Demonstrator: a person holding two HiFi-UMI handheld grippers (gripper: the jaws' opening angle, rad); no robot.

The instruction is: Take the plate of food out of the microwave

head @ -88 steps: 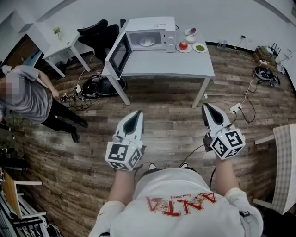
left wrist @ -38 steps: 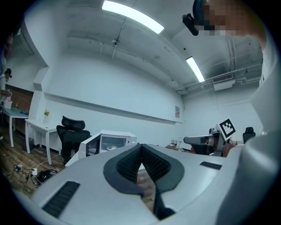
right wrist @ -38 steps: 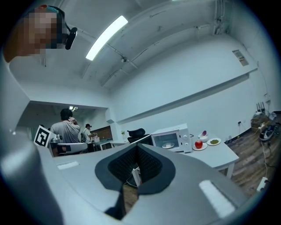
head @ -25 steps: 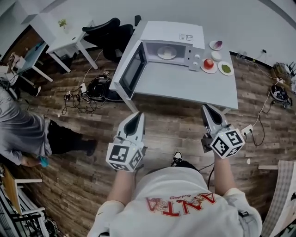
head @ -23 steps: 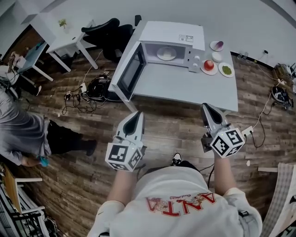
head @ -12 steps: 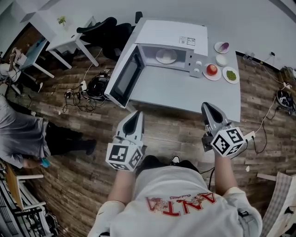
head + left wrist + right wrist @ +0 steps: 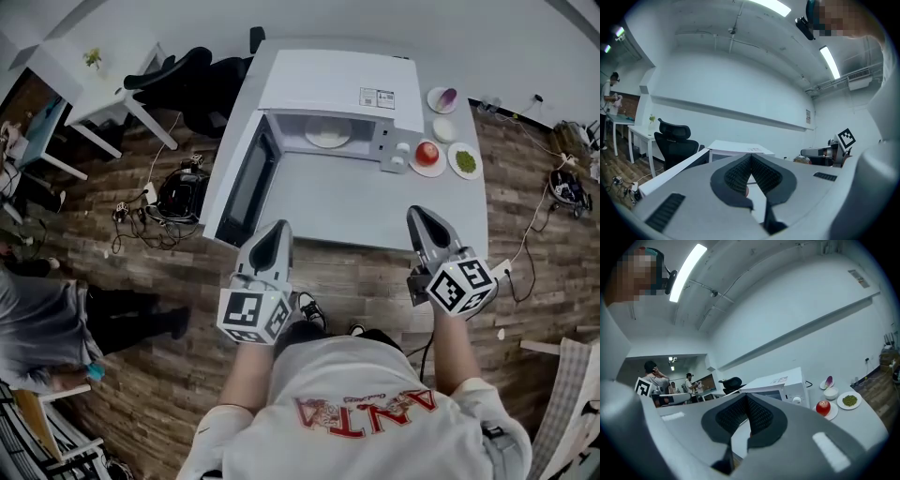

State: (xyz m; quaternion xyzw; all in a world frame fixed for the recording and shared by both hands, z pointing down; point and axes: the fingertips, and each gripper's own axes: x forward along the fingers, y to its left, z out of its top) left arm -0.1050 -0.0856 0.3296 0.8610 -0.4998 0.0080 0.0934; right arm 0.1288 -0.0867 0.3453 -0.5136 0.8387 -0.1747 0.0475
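microwave door (image 7: 246, 187) open, left | cavity (image 7: 286, 131) unblocked | tabletop (image 7: 366, 202) free

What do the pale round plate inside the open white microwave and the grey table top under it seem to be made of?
Pale round plate: likely glazed ceramic or glass; smooth, light, even surface, but too small to settle.
Grey table top: probably laminate or painted board; flat, matt, uniform colour with no grain, unlike the wood-patterned floor.

left hand-held gripper (image 7: 278, 229): jaws together, empty, pointing forward, near level | right hand-held gripper (image 7: 418, 216): jaws together, empty, pointing forward, near level | forearms (image 7: 246, 373): both stretched ahead of torso (image 7: 366, 417), parallel, well apart
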